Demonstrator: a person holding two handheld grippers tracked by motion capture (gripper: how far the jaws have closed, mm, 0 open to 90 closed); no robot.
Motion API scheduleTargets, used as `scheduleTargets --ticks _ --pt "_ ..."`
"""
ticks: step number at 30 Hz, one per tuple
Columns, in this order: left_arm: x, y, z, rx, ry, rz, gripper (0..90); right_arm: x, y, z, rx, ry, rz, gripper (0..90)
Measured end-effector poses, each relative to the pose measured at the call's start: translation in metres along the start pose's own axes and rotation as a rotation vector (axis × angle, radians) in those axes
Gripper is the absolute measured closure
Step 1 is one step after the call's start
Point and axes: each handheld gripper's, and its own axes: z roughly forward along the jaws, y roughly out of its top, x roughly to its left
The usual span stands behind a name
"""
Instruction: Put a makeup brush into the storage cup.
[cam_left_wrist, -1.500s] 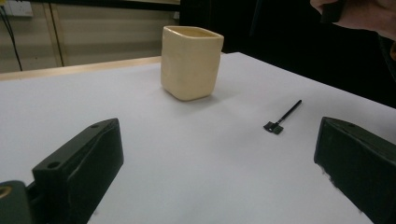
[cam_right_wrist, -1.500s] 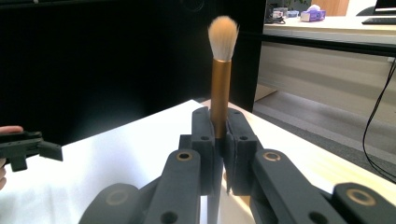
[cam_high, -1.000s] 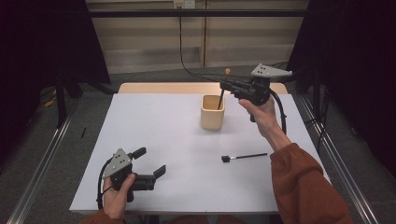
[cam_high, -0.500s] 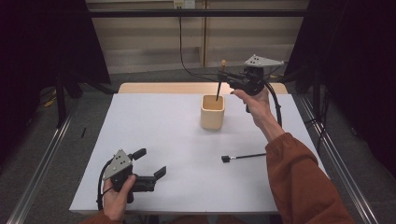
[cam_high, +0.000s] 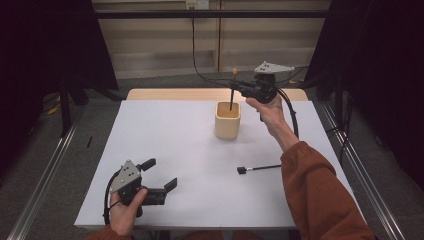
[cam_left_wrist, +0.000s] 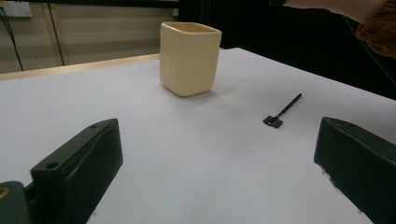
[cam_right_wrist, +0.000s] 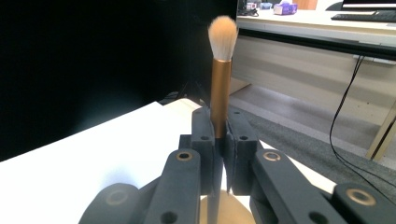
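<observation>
A cream square cup (cam_high: 227, 120) (cam_left_wrist: 189, 58) stands on the white table past its middle. My right gripper (cam_high: 239, 86) (cam_right_wrist: 219, 140) hangs over the cup, shut on a makeup brush (cam_high: 232, 89) (cam_right_wrist: 220, 79). The brush stands upright, its pale bristles on top and its dark lower end just inside the cup's mouth. A small black applicator (cam_high: 259, 168) (cam_left_wrist: 282, 112) lies flat on the table to the right of the middle. My left gripper (cam_high: 160, 175) rests near the front left edge in a hand, its fingers (cam_left_wrist: 79, 168) spread wide with nothing between them.
The white table (cam_high: 180, 150) has a wooden strip along its far edge (cam_high: 175, 94). Metal rails run along the floor at both sides. A black cable (cam_high: 290, 112) loops from the right gripper past the orange sleeve (cam_high: 320, 195).
My right gripper has carried the brush to the left, from beside the cup to above its mouth, and slightly lower. The left gripper has stayed put.
</observation>
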Motion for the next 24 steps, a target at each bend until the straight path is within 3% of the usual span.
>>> scheduleTargets --ticks 24 --pt "0.001 0.000 -0.001 0.010 -0.010 0.000 1.4 0.000 -0.026 0.013 0.049 -0.001 0.029 83.8"
